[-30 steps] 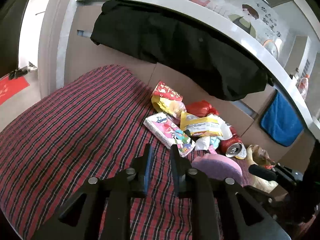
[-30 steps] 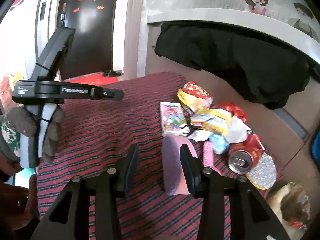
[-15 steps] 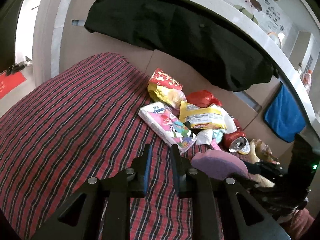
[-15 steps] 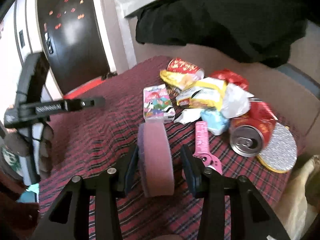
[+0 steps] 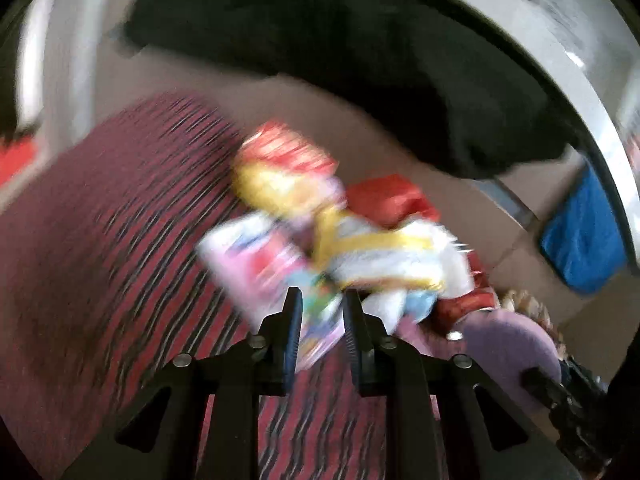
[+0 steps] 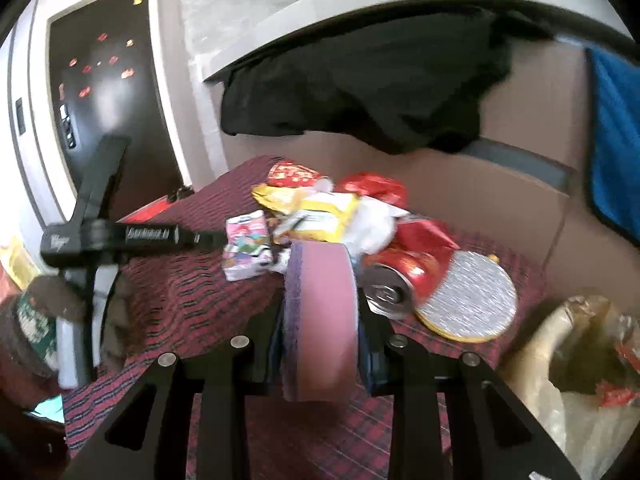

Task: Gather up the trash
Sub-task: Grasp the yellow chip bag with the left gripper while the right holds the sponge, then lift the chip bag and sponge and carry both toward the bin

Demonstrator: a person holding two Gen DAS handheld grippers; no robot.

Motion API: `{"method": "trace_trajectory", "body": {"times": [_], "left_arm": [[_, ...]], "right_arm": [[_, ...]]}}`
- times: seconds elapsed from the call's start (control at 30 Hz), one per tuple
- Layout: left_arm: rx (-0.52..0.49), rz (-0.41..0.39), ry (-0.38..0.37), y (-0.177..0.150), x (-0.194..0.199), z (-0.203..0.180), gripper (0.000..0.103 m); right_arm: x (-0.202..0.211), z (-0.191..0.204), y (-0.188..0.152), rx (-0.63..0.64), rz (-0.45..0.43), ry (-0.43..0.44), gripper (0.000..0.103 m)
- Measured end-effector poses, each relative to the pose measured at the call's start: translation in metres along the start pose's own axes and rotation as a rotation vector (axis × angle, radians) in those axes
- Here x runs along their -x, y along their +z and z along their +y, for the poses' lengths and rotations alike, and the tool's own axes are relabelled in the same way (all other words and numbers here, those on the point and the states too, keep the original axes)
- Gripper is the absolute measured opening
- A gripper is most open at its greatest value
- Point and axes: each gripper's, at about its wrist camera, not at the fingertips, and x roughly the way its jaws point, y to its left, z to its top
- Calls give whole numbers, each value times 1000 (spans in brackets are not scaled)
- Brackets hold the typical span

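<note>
A pile of trash lies on the red plaid cloth [image 6: 192, 292]: a pink tissue pack [image 6: 246, 246], yellow snack bags [image 6: 320, 212], red wrappers [image 6: 372, 186], a red can [image 6: 394, 280] and a silver round disc [image 6: 468, 296]. My right gripper [image 6: 320, 320] is shut on a thick pink round sponge [image 6: 320, 320], held above the cloth before the pile. My left gripper [image 5: 320, 300] is open with a narrow gap, its tips just short of the tissue pack [image 5: 256, 264]. The left wrist view is blurred. The pink sponge [image 5: 508, 340] shows there at the right.
A crumpled plastic bag [image 6: 580, 360] with some wrappers inside sits at the lower right. A black garment [image 6: 360, 88] hangs over the sofa-like back. A blue towel [image 6: 612, 120] hangs at the right. A dark door [image 6: 100, 92] stands at the left.
My right gripper has closed on the pink sponge and swung right toward the plastic bag. My left gripper has moved fast toward the tissue pack, blurring its view.
</note>
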Motion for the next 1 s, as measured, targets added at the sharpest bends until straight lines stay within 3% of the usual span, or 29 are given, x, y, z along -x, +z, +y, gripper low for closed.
{"method": "trace_trajectory", "body": {"times": [0.1, 0.2, 0.27, 0.43, 0.57, 0.63, 0.77, 0.87, 1.0], "left_arm": [[-233, -32, -139, 16, -8, -27, 27], [-474, -39, -170, 20, -17, -44, 32], [-528, 4, -185, 26, -28, -45, 35], [-507, 123, -198, 45, -68, -35, 42], [-548, 218, -177, 37, -91, -38, 45], [-514, 202, -153, 35, -91, -37, 44], [-374, 126, -64, 38, -75, -26, 20], [-281, 87, -33, 37, -53, -20, 18], [-285, -22, 57, 29, -14, -27, 17]], "right_arm": [[4, -15, -4, -32, -6, -4, 28], [8, -27, -5, -60, -17, 0, 28], [10, -32, -4, -66, -20, 2, 28], [10, -34, -3, -54, -19, -4, 28], [5, -31, -3, -46, -6, -21, 28], [3, -30, -2, -51, -6, -30, 28], [2, -23, 3, -56, -8, -49, 28], [3, -13, 10, -42, -20, -51, 28], [3, -3, 19, -29, -38, -58, 28]]}}
